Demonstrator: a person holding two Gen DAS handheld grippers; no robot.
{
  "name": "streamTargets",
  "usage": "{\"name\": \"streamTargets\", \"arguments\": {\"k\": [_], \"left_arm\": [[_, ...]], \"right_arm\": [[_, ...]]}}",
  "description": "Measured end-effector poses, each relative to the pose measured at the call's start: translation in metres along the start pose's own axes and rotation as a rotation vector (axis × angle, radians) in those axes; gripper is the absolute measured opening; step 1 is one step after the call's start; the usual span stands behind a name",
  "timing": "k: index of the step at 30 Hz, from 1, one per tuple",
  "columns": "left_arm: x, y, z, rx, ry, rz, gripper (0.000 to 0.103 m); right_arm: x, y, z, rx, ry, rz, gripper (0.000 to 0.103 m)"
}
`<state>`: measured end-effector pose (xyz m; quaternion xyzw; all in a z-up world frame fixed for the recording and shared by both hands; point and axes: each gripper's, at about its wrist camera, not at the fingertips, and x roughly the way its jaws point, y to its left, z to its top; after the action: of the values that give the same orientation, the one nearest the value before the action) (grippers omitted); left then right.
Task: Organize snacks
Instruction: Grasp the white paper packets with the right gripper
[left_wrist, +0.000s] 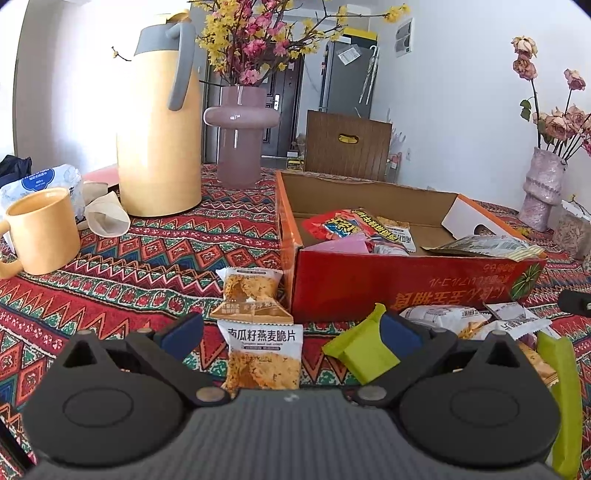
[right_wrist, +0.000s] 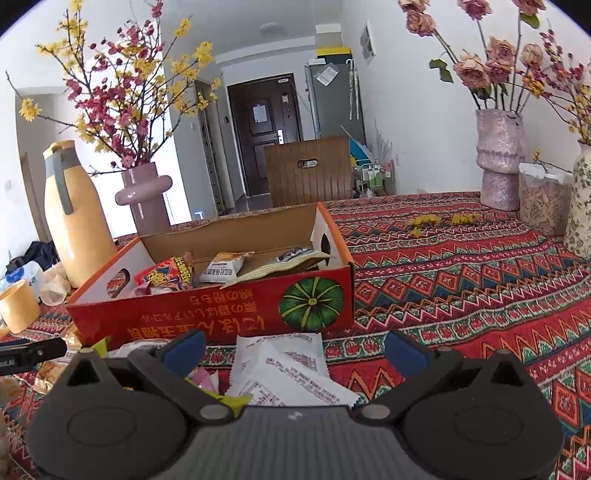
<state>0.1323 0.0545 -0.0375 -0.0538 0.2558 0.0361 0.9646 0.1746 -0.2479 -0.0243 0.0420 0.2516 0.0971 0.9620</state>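
A red cardboard box (left_wrist: 406, 284) (right_wrist: 229, 317) stands open on the patterned tablecloth and holds several snack packets (left_wrist: 345, 225) (right_wrist: 166, 275). In the left wrist view my left gripper (left_wrist: 291, 338) is open, with an orange oat-crisp packet (left_wrist: 260, 360) lying between its fingers and a second such packet (left_wrist: 251, 291) just beyond. A lime-green packet (left_wrist: 360, 350) lies against the right finger. In the right wrist view my right gripper (right_wrist: 293, 349) is open over white packets (right_wrist: 291, 373) lying in front of the box.
A yellow thermos jug (left_wrist: 159, 129), a pink vase (left_wrist: 240, 136), a yellow mug (left_wrist: 40, 229) and paper cups (left_wrist: 105, 216) stand at the left. Flower vases (right_wrist: 500, 158) and a plastic jar (right_wrist: 543, 197) stand at the far right. A wooden chair (right_wrist: 308, 171) is behind the table.
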Motion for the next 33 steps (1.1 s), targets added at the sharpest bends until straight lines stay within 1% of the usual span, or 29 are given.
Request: {"name": "streamTargets", "arguments": {"k": [6, 9, 12, 14, 17, 19, 20, 21, 24, 26, 28, 30, 31, 32, 33], "left_arm": [[0.0, 0.002, 0.0, -0.007, 0.003, 0.0, 0.103], [0.001, 0.002, 0.0, -0.009, 0.006, -0.003, 0.103], [0.001, 0.002, 0.0, -0.01, 0.005, -0.002, 0.103], [0.001, 0.002, 0.0, -0.011, 0.006, -0.002, 0.103], [0.001, 0.002, 0.0, -0.011, 0.006, -0.002, 0.103], [0.001, 0.002, 0.0, -0.011, 0.006, -0.001, 0.103], [0.001, 0.002, 0.0, -0.011, 0.006, -0.001, 0.103], [0.001, 0.002, 0.0, -0.012, 0.006, 0.0, 0.103], [0.001, 0.002, 0.0, -0.012, 0.006, 0.0, 0.103], [0.001, 0.003, 0.0, -0.012, 0.007, 0.0, 0.103], [0.002, 0.003, 0.0, -0.014, 0.008, 0.001, 0.103], [0.002, 0.003, 0.0, -0.016, 0.008, 0.003, 0.103], [0.002, 0.003, 0.0, -0.017, 0.008, 0.004, 0.103], [0.002, 0.003, 0.0, -0.016, 0.008, 0.004, 0.103], [0.002, 0.003, 0.0, -0.016, 0.009, 0.003, 0.103]], "right_arm": [[0.023, 0.005, 0.004, -0.042, 0.098, -0.034, 0.103], [0.036, 0.002, -0.001, -0.03, 0.167, -0.067, 0.103], [0.047, 0.0, -0.009, -0.013, 0.219, -0.074, 0.103], [0.05, 0.0, -0.013, -0.006, 0.235, -0.078, 0.103], [0.049, -0.001, -0.017, -0.011, 0.231, -0.084, 0.103], [0.047, 0.0, -0.019, -0.017, 0.22, -0.082, 0.1], [0.044, 0.0, -0.02, -0.023, 0.211, -0.077, 0.092], [0.042, 0.0, -0.02, -0.028, 0.203, -0.069, 0.081], [0.037, 0.001, -0.02, -0.04, 0.187, -0.053, 0.069], [0.034, 0.001, -0.021, -0.043, 0.173, -0.045, 0.065], [0.029, 0.001, -0.021, -0.05, 0.151, -0.036, 0.053], [0.024, 0.002, -0.02, -0.056, 0.121, -0.019, 0.045], [0.021, 0.002, -0.019, -0.059, 0.109, -0.012, 0.043], [0.02, 0.002, -0.019, -0.064, 0.102, -0.005, 0.037], [0.019, 0.002, -0.018, -0.067, 0.099, 0.003, 0.027]]}}
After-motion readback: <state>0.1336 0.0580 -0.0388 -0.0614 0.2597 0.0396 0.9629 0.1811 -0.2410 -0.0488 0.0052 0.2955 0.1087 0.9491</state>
